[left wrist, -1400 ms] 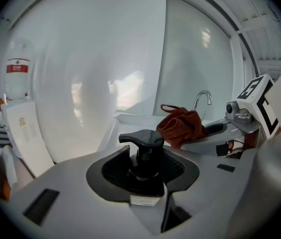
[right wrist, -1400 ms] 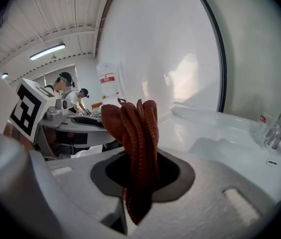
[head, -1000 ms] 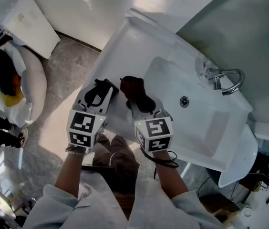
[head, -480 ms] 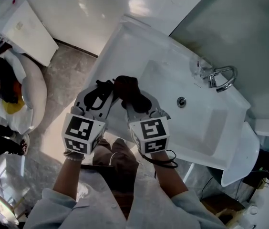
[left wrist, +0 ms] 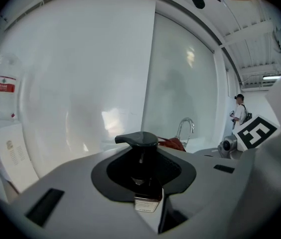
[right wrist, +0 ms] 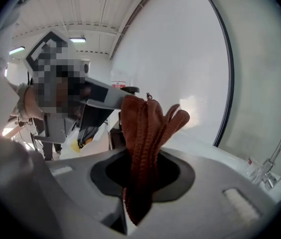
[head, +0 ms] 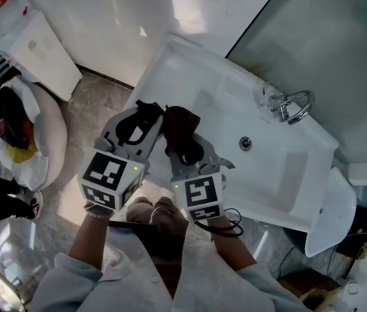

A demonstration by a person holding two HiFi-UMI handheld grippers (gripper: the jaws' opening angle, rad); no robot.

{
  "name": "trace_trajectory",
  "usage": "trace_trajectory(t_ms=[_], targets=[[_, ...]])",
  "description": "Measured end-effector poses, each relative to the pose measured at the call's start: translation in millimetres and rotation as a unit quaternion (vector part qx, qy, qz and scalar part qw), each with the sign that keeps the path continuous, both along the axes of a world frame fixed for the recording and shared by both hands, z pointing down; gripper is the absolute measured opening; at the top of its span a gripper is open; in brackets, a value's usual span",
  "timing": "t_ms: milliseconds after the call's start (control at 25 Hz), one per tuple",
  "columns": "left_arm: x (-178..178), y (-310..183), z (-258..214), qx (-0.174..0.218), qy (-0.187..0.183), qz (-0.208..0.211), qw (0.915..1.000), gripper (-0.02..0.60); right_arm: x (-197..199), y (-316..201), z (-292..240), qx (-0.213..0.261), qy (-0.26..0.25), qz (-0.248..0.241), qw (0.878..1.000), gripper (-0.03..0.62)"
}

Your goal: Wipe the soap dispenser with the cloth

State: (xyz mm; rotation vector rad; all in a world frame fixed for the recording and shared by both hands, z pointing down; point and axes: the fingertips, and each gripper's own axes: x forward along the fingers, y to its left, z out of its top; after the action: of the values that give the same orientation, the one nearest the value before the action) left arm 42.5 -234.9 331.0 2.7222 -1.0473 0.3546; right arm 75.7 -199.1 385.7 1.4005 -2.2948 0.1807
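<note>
My left gripper [head: 138,123] is clamped on the soap dispenser [left wrist: 136,139], and my right gripper [head: 187,149] is pinched shut on the rust-red cloth [right wrist: 148,126]. The cloth hangs just beside the dispenser at its three o'clock, over the sink [head: 287,168] rim. Wiping looks about to begin: I must press cloth to bottle and rub.

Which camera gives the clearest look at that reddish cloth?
The right gripper view: the cloth fills the middle, clamped in the right gripper, its folds plain. The head view shows only a small dark bunch; the left gripper view, just a red sliver behind the soap dispenser.
</note>
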Motion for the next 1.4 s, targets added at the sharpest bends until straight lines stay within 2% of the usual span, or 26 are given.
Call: trace_trajectory(t_ms=[120, 280, 520, 640, 800, 920, 1000, 1120, 1200, 1280, 1400], targets=[[1, 1, -4, -0.004, 0.014, 0.013, 0.9998, 0.098, 1, 6, 7, 0.000, 0.026, -0.006, 1.000, 0.084], [1, 9, -7, -0.031, 0.024, 0.027, 0.9989, 0.098, 2, 16, 17, -0.009, 0.064, -0.014, 0.998, 0.084], [0, 11, -14, -0.034, 0.044, 0.040, 0.9976, 0.098, -3, 29, 40, -0.033, 0.089, -0.035, 0.995, 0.083], [-4, 9, -11, -0.018, 0.046, 0.049, 0.9976, 0.098, 0, 36, 50, -0.053, 0.082, -0.040, 0.994, 0.083], [-5, 9, -13, -0.015, 0.046, 0.060, 0.9970, 0.098, 21, 36, 43, -0.059, 0.040, -0.013, 0.997, 0.084], [-5, 11, -19, -0.008, 0.046, 0.072, 0.9963, 0.098, 42, 27, 17, -0.035, 0.022, 0.008, 0.999, 0.083], [-6, 12, -22, -0.005, 0.046, 0.079, 0.9958, 0.098, 48, 17, -8, -0.005, 0.021, 0.004, 1.000, 0.084], [-8, 15, -22, -0.010, 0.037, 0.085, 0.9956, 0.098, 41, 4, -48, 0.051, 0.044, -0.037, 0.997, 0.084], [-8, 17, -23, -0.012, 0.031, 0.090, 0.9954, 0.098, 27, -2, -66, 0.081, 0.075, -0.080, 0.991, 0.084], [-7, 18, -25, -0.009, 0.027, 0.096, 0.9950, 0.098, 14, -6, -72, 0.096, 0.114, -0.119, 0.982, 0.084], [-6, 20, -32, -0.003, 0.034, 0.101, 0.9942, 0.098, 3, -9, -65, 0.093, 0.167, -0.157, 0.969, 0.084]])
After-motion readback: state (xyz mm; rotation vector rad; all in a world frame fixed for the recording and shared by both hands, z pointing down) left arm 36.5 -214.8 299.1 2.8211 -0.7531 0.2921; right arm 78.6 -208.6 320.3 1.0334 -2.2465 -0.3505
